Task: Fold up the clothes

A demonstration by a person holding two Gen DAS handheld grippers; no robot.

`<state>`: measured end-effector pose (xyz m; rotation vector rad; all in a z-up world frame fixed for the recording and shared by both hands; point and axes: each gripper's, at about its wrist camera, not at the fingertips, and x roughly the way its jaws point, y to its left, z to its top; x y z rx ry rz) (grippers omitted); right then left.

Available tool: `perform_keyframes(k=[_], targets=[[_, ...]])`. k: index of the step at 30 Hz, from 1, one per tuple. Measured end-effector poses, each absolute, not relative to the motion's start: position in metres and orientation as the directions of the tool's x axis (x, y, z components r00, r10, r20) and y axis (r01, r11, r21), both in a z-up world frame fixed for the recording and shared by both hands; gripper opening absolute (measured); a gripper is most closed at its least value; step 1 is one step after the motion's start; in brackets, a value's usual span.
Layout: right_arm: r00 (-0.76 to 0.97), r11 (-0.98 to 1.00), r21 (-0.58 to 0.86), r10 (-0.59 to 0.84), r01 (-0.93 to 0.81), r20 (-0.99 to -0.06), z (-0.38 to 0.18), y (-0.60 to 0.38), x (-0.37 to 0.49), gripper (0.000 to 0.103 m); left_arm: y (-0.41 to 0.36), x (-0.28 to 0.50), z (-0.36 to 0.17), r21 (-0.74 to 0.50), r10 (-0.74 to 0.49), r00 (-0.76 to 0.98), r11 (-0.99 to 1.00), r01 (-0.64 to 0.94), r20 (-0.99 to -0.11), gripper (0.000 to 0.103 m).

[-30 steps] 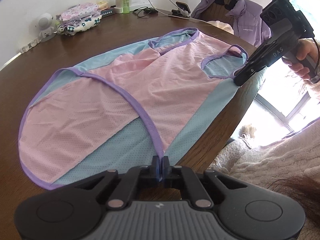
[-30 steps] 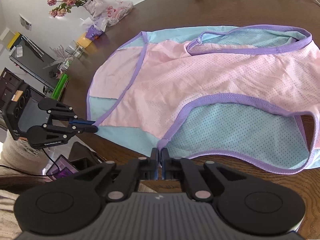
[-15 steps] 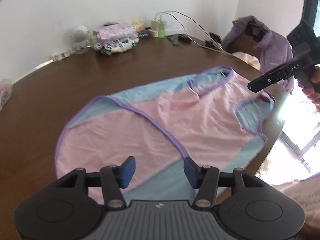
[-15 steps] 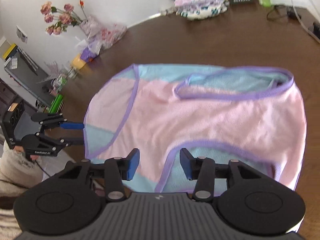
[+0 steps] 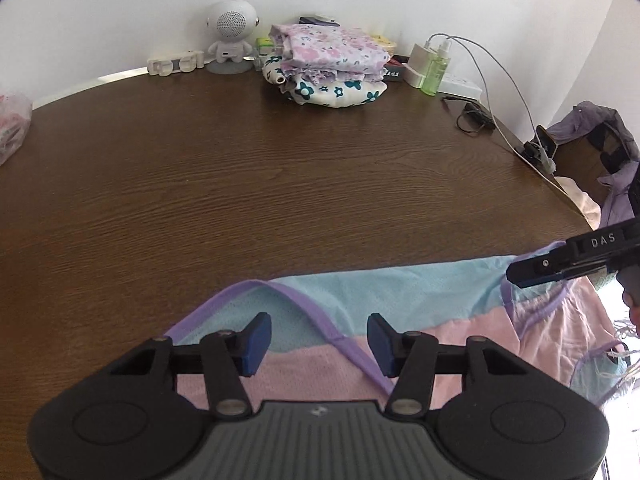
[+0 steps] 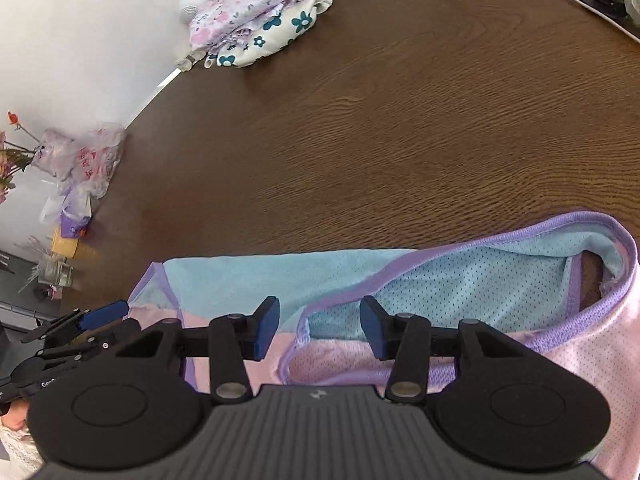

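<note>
A pink and light-blue mesh garment (image 5: 400, 292) with purple trim lies flat on the brown wooden table (image 5: 280, 180). My left gripper (image 5: 319, 332) hovers over its far blue band where a purple seam crosses; its jaws are closing, with only fabric below them and nothing pressed. My right gripper (image 6: 320, 320) stands open above the purple-edged opening of the garment (image 6: 460, 280), pads apart from the cloth. The right gripper (image 5: 532, 270) also shows at the garment's right corner in the left wrist view. In the right wrist view the left gripper (image 6: 92, 326) sits at the left corner.
At the table's far edge by the wall is a stack of folded floral clothes (image 5: 332, 64), with a white round speaker figure (image 5: 232, 28), a green bottle (image 5: 436, 68) and cables (image 5: 476, 116) alongside. A purple jacket (image 5: 600, 140) hangs on the right. A plastic bag (image 6: 84, 160) lies far left.
Both grippers were shut at the garment's near edge; they have opened, let go and travelled across the cloth to its far blue band. Both views now face the wall.
</note>
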<state>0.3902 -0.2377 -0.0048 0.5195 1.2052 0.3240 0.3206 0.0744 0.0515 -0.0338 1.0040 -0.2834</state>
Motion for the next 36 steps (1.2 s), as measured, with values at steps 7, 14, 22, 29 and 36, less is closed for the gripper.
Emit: perform_keyframes(k=[7, 14, 22, 29, 36], targets=[[0.304, 0.846, 0.533, 0.500, 0.028, -0.811, -0.009, -0.222, 0.395, 0.037, 0.081, 0.353, 0.030, -0.220, -0.274, 0.457, 0.961, 0.169, -0.846, 0.043], [0.328, 0.841, 0.538, 0.495, 0.051, -0.804, -0.016, -0.225, 0.403, 0.009, 0.085, 0.362, 0.021, -0.319, -0.349, 0.463, 0.937, 0.144, -0.815, 0.001], [0.467, 0.820, 0.571, 0.517, -0.031, -0.717, 0.011, -0.236, 0.411, 0.003, 0.103, 0.349, 0.021, -0.327, -0.282, 0.577, 0.945, 0.026, -0.767, 0.000], [0.428, 0.827, 0.561, 0.520, -0.035, -0.739, -0.016, -0.235, 0.421, 0.008, 0.119, 0.351, 0.012, -0.415, -0.312, 0.583, 0.909, -0.047, -0.750, 0.002], [0.436, 0.754, 0.655, 0.572, 0.054, -0.695, -0.023, -0.244, 0.421, 0.035, 0.115, 0.356, 0.013, -0.425, -0.325, 0.573, 0.904, -0.045, -0.752, 0.008]])
